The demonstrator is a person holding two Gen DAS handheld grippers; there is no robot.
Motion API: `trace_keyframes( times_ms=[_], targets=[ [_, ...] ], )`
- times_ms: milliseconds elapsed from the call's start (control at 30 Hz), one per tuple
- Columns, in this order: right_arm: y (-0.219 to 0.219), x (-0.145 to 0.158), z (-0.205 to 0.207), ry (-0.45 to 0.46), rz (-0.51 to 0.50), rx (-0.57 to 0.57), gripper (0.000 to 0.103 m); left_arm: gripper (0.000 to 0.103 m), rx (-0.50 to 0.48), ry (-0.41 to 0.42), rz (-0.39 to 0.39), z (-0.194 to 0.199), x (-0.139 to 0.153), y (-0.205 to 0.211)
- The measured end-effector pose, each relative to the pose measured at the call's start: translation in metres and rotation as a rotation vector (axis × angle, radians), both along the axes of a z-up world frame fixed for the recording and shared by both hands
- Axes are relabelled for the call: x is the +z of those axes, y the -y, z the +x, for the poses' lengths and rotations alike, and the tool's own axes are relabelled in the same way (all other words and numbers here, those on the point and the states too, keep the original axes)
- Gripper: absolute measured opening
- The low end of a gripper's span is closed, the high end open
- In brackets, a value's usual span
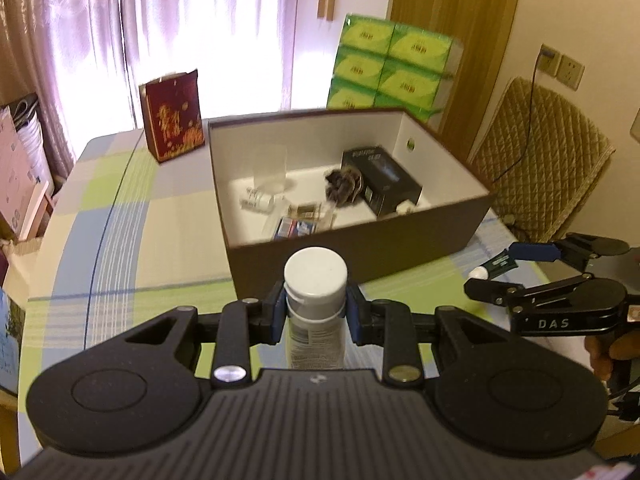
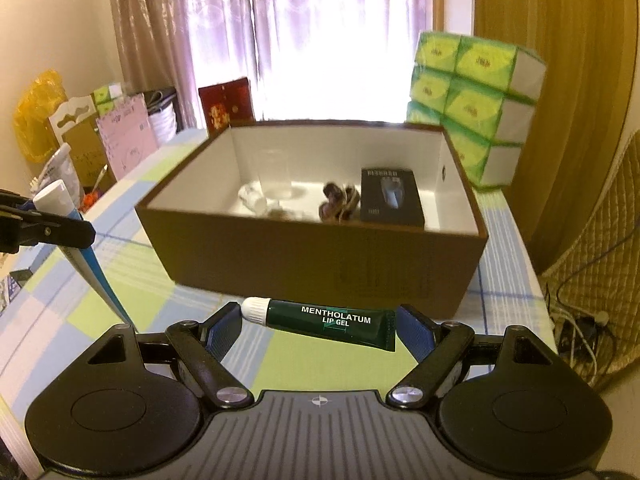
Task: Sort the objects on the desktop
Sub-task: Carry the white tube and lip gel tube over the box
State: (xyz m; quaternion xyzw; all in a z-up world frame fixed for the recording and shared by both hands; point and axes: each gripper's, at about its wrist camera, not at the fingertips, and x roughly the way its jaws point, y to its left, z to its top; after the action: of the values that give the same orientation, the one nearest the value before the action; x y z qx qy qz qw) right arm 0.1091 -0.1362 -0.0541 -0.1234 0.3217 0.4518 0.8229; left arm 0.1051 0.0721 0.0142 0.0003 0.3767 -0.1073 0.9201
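My left gripper (image 1: 315, 312) is shut on a white-capped tube (image 1: 316, 304), held upright just in front of the brown open box (image 1: 360, 248). My right gripper (image 2: 320, 326) is shut on a dark green Mentholatum lip gel tube (image 2: 328, 322), held crosswise by its ends, in front of the same box (image 2: 312, 264). The box holds a black carton (image 1: 380, 180), a clear cup (image 1: 271, 168), a small white bottle (image 1: 258, 200), a dark furry item (image 1: 342, 182) and small packets. The right gripper shows in the left wrist view (image 1: 496, 276), the left gripper in the right wrist view (image 2: 60, 220).
A checked cloth (image 1: 140, 208) covers the table. A red gift bag (image 1: 172, 116) stands behind the box at the left. Stacked green tissue packs (image 1: 392, 68) stand behind it at the right. A quilted chair (image 1: 536, 160) is at the right, bags and cartons (image 2: 100, 136) off the left edge.
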Motion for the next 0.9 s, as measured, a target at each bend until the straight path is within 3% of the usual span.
trace_keyframes(
  times_ms=[200, 500, 900],
  targets=[
    [-0.009, 0.022, 0.007, 0.045, 0.049, 0.02, 0.081, 0.025, -0.011, 0.07, -0.035, 0.008, 0.029, -0.004],
    [-0.034, 0.047, 0.031, 0.113, 0.097, 0.03, 0.081, 0.025, -0.018, 0.175, -0.021, 0.037, 0.057, -0.01],
    [-0.077, 0.039, 0.067, 0.132, 0.068, 0.038, 0.081, 0.025, -0.024, 0.148, 0.053, 0.11, 0.036, -0.002]
  ],
)
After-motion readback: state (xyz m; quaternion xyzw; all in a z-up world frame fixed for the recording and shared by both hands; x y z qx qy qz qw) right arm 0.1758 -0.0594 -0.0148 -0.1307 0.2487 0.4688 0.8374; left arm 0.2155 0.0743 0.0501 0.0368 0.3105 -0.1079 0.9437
